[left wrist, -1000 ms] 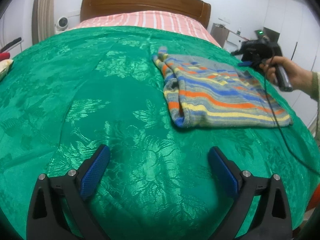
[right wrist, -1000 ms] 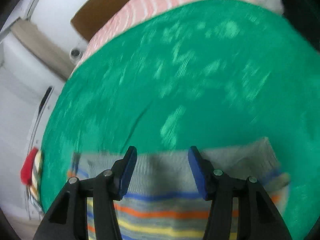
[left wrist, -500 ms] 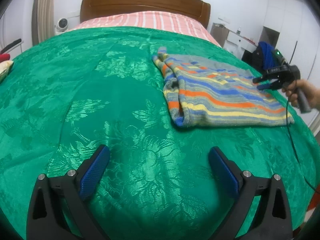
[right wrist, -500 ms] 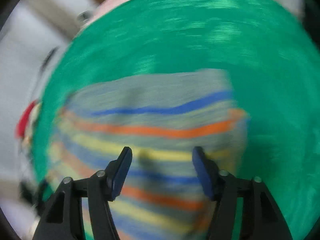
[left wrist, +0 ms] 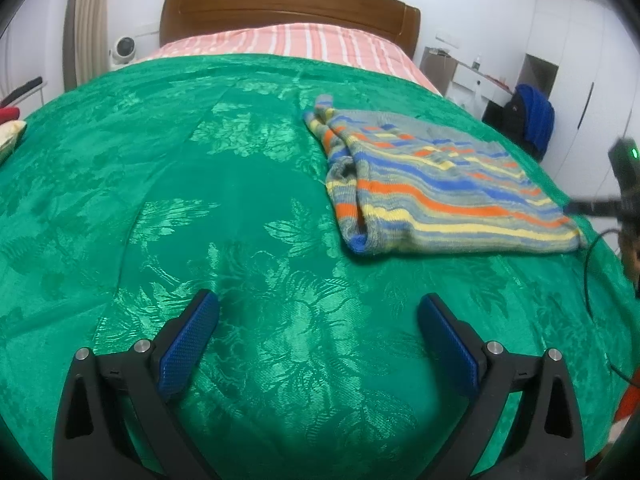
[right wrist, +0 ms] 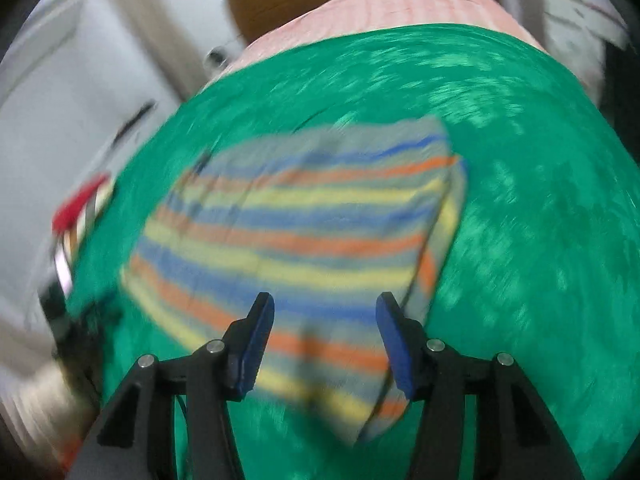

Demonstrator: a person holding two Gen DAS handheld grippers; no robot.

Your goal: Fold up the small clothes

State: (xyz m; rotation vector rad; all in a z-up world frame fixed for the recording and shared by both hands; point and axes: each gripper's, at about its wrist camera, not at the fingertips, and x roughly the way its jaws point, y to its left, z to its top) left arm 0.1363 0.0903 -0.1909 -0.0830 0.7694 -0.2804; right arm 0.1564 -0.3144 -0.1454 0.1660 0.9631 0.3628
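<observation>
Plainly, striped sweater [left wrist: 436, 188] on green bedspread [left wrist: 200, 208] bears no legible label.

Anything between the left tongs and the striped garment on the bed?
Nothing visible. Only bare green bedspread lies between the open left tongs and the folded striped garment.

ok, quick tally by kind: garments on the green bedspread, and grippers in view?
Striped knit garment, folded, on the green bedspread: 1
Grippers: 2, left gripper open over bare bedspread, right gripper open above the garment
Total: 3
</observation>
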